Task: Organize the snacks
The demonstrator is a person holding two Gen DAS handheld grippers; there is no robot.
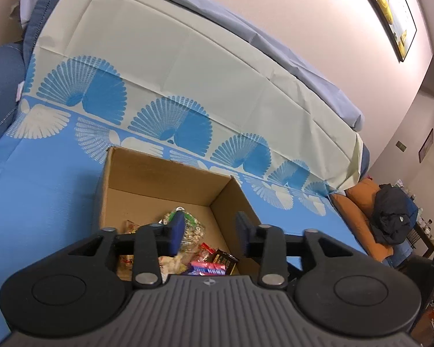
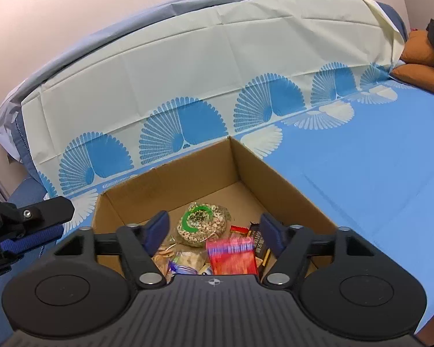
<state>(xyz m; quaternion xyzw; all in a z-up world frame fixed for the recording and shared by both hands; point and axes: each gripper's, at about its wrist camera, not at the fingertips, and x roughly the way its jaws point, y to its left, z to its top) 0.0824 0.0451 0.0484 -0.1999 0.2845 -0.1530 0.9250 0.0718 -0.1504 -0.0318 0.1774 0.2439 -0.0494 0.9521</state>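
Both grippers, left (image 1: 210,232) and right (image 2: 214,231), gape apparently empty above the snack box (image 2: 246,167).

In both views the near wall of the cardboard box (image 2: 170,179) and the nearest snacks sit hidden behind the gripper bodies at the bottom of the frame. The red packet (image 2: 233,256) at lower centre of the right wrist view is smeared with blur, its print unreadable. In the left wrist view the framed picture (image 1: 390,8) at upper right is cut by the top edge, and the small items on the dark table at far right are too tiny to tell.
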